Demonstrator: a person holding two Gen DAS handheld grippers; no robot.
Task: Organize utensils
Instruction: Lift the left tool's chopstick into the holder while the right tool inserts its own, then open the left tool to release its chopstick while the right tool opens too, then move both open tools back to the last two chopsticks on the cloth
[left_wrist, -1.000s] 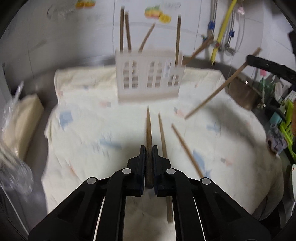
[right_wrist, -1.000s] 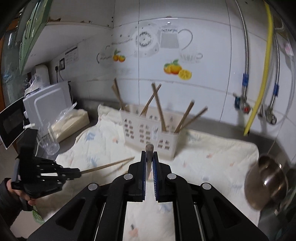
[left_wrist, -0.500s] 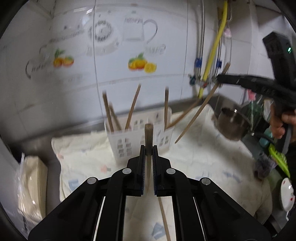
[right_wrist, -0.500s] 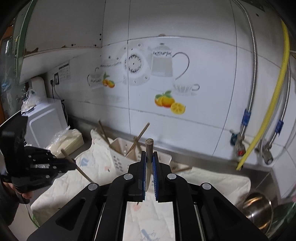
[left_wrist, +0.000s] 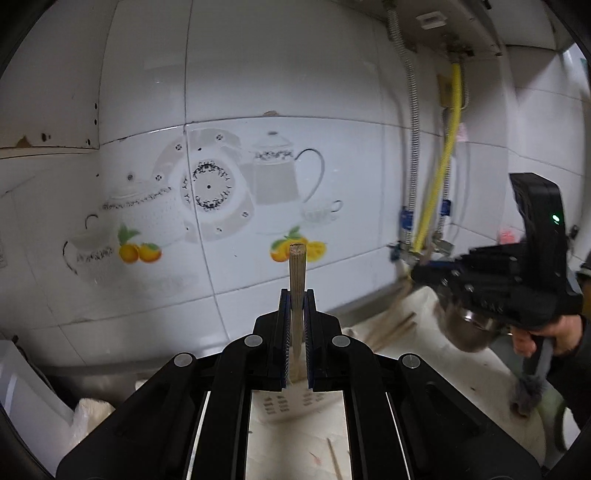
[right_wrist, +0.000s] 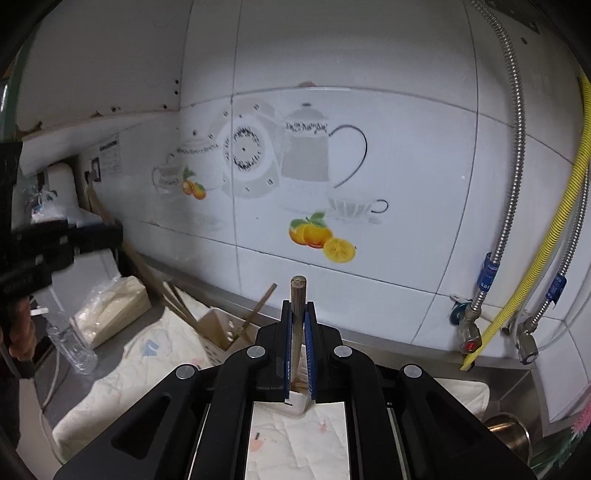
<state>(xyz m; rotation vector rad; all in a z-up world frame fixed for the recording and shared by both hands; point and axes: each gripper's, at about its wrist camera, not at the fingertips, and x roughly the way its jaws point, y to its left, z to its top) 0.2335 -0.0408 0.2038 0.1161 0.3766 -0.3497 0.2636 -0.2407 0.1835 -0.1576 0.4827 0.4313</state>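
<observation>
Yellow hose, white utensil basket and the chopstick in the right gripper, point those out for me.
yellow hose (right_wrist: 570, 177), right wrist view, mid-length.
white utensil basket (right_wrist: 218, 326), right wrist view, left wall.
chopstick (right_wrist: 297, 295), right wrist view, shaft above the jaws.

Glossy tiled wall (right_wrist: 369, 92), matt wooden chopstick (left_wrist: 296, 284), perforated plastic holder (right_wrist: 218, 330), creased cloth (right_wrist: 147, 365).

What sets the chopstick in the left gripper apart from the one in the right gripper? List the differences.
Colour: the left gripper's chopstick is pale tan, while the right gripper's chopstick is darker brown.
End face: the left chopstick's end looks squarish and grainy, the right chopstick's round.
Shared: each stands clamped between shut jaws, its end poking past the fingertips, above the white utensil basket.
</observation>
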